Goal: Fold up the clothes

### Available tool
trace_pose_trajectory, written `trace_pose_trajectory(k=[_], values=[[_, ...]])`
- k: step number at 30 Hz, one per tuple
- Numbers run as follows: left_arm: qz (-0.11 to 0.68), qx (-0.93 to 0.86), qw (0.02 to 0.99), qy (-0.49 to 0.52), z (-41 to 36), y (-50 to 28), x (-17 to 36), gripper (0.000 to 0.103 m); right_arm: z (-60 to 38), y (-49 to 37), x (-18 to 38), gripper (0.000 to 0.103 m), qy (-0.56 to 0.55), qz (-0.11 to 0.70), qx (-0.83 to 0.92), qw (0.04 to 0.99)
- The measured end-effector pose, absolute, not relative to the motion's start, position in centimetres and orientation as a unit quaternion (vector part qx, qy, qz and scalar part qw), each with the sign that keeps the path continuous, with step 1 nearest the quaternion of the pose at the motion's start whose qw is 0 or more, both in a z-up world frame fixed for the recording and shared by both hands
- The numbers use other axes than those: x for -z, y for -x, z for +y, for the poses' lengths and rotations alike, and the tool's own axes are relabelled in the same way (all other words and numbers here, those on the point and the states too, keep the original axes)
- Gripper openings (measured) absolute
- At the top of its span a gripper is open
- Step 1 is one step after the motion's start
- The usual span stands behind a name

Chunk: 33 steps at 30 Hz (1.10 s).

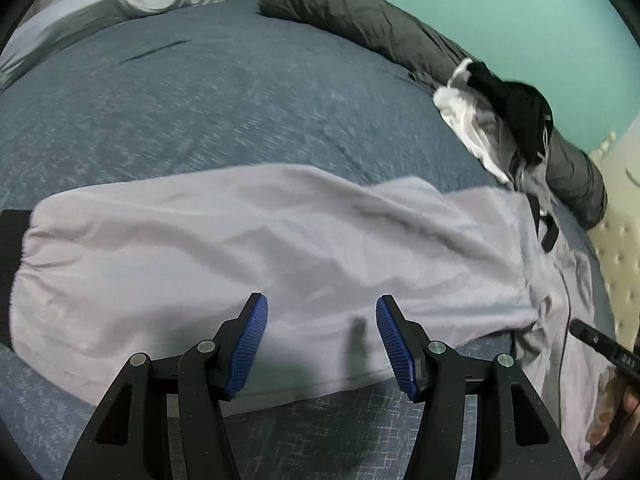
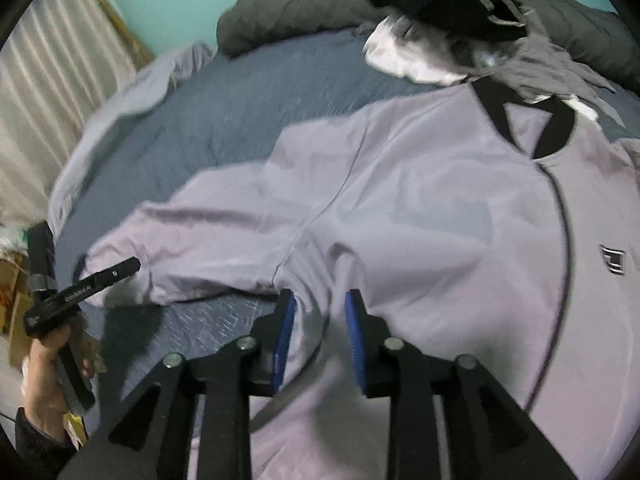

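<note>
Risk: right gripper (image 2: 320, 336) fingers apart w/ jacket (image 2: 440, 216) fabric loose between, left gripper (image 1: 322, 344) fingers apart & empty, so sleeve (image 2: 192, 236) fold may flop open on bed (image 2: 248, 92)

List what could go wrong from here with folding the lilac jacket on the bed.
1. The lilac jacket is wrinkled, and its sleeve lies rumpled, so a fold may set creases.
2. The right hand-held gripper has fabric bunched between its jaws; it could drag the body askew.
3. The clothes pile touches the collar and may get caught in the fold.
</note>
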<state>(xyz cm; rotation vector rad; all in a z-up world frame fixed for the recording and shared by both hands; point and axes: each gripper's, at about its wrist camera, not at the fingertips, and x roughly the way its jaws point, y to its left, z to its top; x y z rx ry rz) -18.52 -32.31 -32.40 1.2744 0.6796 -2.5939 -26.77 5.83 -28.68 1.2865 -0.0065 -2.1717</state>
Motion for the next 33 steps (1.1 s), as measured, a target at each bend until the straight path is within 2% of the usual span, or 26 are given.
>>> trace_pose_trajectory(k=[9,12,18,24,26,27,29,31,33], values=[[0.209,0.857,0.136,-0.451,-38.3,15.2,30.3,0.061,11.7,23.9,26.3,0.029,-0.471,-0.019,0.832,0.293],[0.203,0.854,0.176,-0.446,-41.8,13.5,29.7,0.075,13.2,22.9,26.2,0.029,-0.471,-0.033,0.832,0.290],[0.187,0.837,0.224,-0.463,-46.8,11.3,30.2,0.075,15.0,21.8,26.5,0.030,-0.474,-0.042,0.831,0.290],[0.214,0.837,0.216,-0.455,-48.5,9.9,31.0,0.075,15.7,21.1,26.5,0.030,-0.476,-0.043,0.829,0.291],[0.235,0.838,0.192,-0.453,-48.6,10.0,31.5,0.061,15.6,21.1,26.5,0.030,-0.476,-0.040,0.829,0.291],[0.247,0.838,0.179,-0.452,-48.7,10.1,31.8,0.044,15.6,21.0,26.5,0.030,-0.477,-0.039,0.829,0.290],[0.246,0.838,0.175,-0.454,-48.4,10.2,32.0,0.033,15.6,21.0,26.5,0.030,-0.477,-0.040,0.829,0.290],[0.222,0.846,0.173,-0.453,-47.9,10.3,31.6,0.012,15.6,21.0,26.5,0.030,-0.477,-0.041,0.829,0.291],[0.209,0.854,0.174,-0.444,-47.9,10.0,30.6,0.011,15.6,20.9,26.4,0.030,-0.476,-0.039,0.829,0.292]])
